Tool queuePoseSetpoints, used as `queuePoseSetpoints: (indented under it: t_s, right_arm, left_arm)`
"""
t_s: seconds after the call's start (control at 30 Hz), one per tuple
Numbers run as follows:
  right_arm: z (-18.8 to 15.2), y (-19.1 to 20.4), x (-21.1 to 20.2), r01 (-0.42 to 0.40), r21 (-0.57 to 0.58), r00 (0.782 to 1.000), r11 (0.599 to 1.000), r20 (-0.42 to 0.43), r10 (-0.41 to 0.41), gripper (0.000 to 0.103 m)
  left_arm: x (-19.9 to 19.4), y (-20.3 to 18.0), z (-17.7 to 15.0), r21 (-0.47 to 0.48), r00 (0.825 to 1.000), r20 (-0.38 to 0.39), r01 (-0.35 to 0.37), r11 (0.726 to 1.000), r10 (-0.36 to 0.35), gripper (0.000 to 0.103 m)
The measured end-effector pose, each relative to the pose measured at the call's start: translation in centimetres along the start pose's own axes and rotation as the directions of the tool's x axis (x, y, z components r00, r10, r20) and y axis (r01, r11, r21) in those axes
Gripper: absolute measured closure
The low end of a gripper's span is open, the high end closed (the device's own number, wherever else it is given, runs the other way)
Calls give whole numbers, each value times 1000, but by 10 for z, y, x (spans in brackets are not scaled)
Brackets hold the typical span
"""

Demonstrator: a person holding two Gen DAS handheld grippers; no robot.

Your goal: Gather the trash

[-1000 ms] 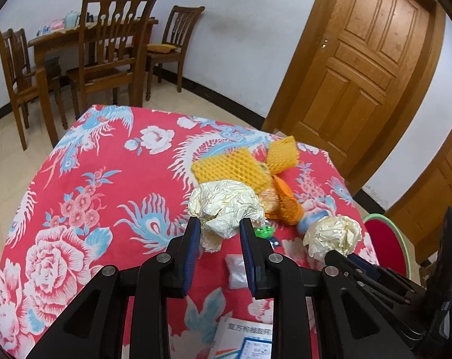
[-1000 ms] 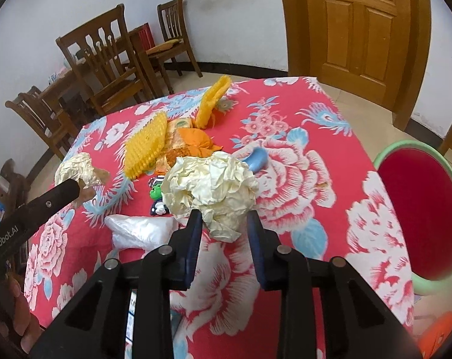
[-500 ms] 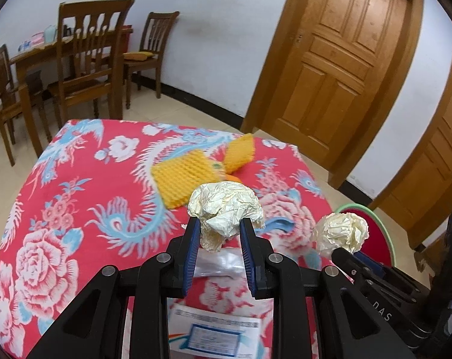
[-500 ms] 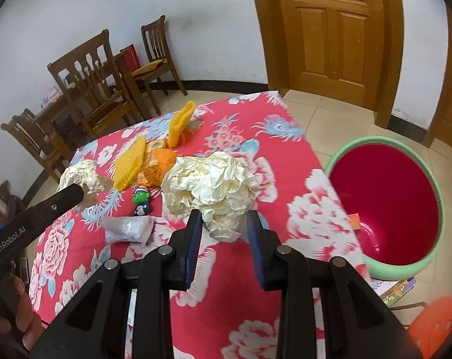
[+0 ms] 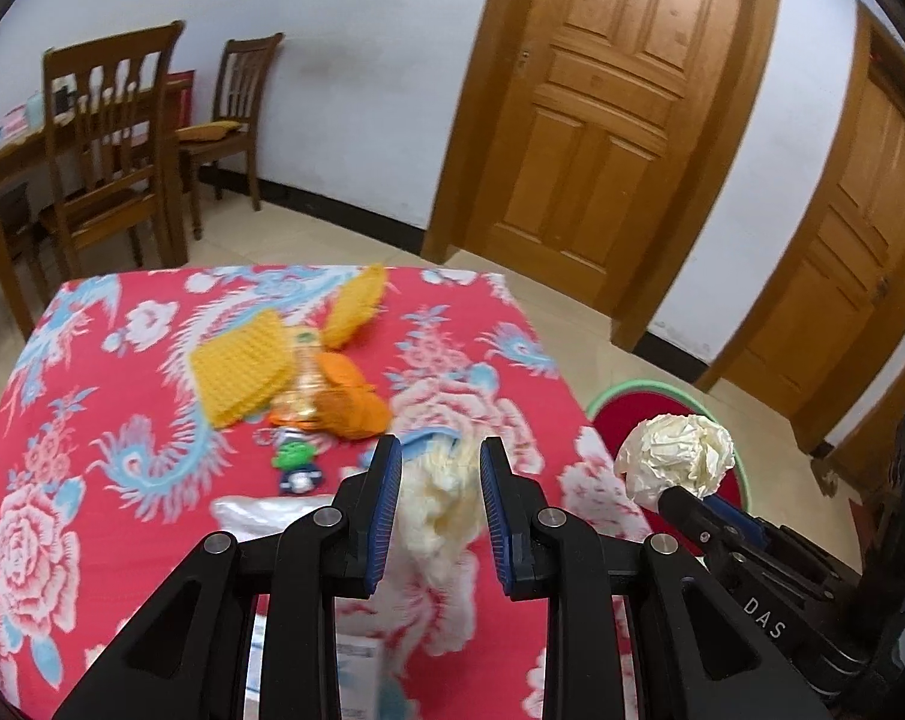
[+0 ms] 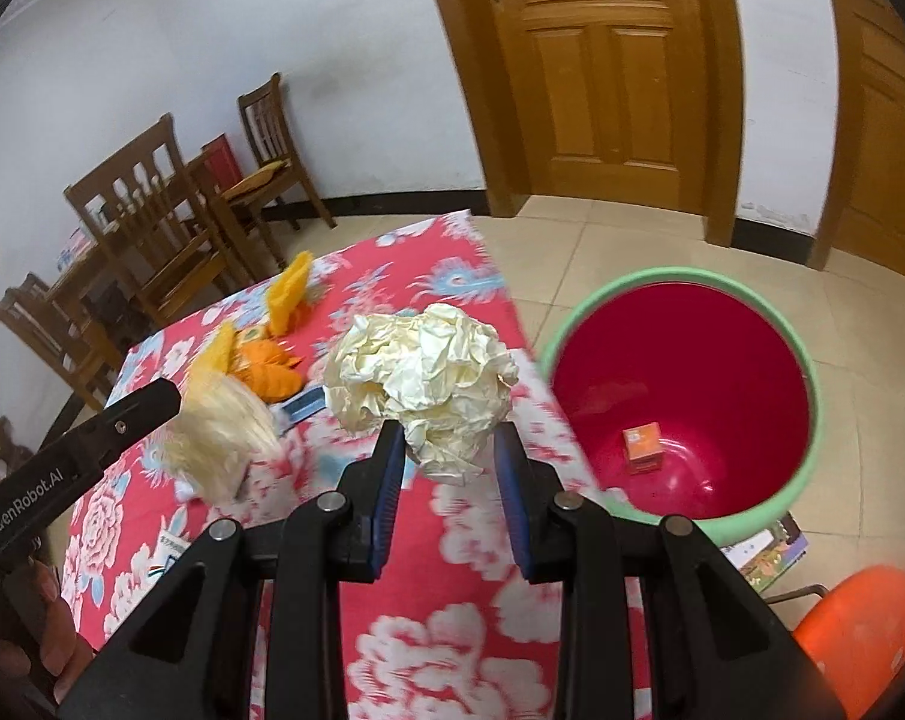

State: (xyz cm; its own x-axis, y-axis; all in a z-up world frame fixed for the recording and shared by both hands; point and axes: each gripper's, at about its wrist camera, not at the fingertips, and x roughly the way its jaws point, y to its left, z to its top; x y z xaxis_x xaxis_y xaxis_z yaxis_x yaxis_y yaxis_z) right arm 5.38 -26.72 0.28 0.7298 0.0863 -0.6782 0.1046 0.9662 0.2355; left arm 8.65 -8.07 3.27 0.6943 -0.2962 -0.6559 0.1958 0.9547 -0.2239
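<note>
My left gripper [image 5: 440,468] is shut on a crumpled cream paper ball [image 5: 437,510], blurred by motion, above the red flowered tablecloth [image 5: 92,480]. My right gripper [image 6: 449,450] is shut on a second crumpled cream paper ball [image 6: 422,372], which hangs over the table's right edge. To its right on the floor stands a red bin with a green rim [image 6: 815,396], and a small orange box [image 6: 644,447] lies in it. The left gripper [image 6: 173,402] shows with its ball [image 6: 218,444] at the left of the right wrist view. The right gripper's ball [image 5: 677,459] shows in front of the bin [image 5: 608,414].
On the cloth lie yellow foam nets [image 5: 242,372], orange wrappers [image 5: 350,396], a small green toy [image 5: 296,456], a clear plastic bag [image 5: 260,510] and a printed leaflet [image 6: 170,549]. Wooden chairs [image 5: 110,168] and doors [image 5: 602,120] stand behind. An orange stool [image 6: 860,618] stands near the bin.
Both grippers have swung right with their paper balls, from over the table's middle towards its right edge. The bin has come into full view beside the right gripper.
</note>
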Motion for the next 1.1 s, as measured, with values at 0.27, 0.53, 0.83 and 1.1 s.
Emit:
queuePoseSetpoints:
  t_s: [0.27,0.53,0.83,1.1]
  right_arm:
    - [-1,-41,-7,40,66,999,997,7,-40,69]
    - [-3,-60,-7,48,111,999,993,2,-49,69]
    - [-4,-66,-8,48,127,999,991,5,-49,69]
    - [-6,-70,-8,48,137,999,989,0,-48,69]
  left_arm:
    - [13,-27,-7,53,999,-42,14,998,-12,75]
    - [16,-20,-10,55,997,-67,-29,998,32,61]
    - [32,-6,-21,49,987,-128,-95,994,100,48]
    - [55,-2,-31,65,972,-176,-148,987,158,44]
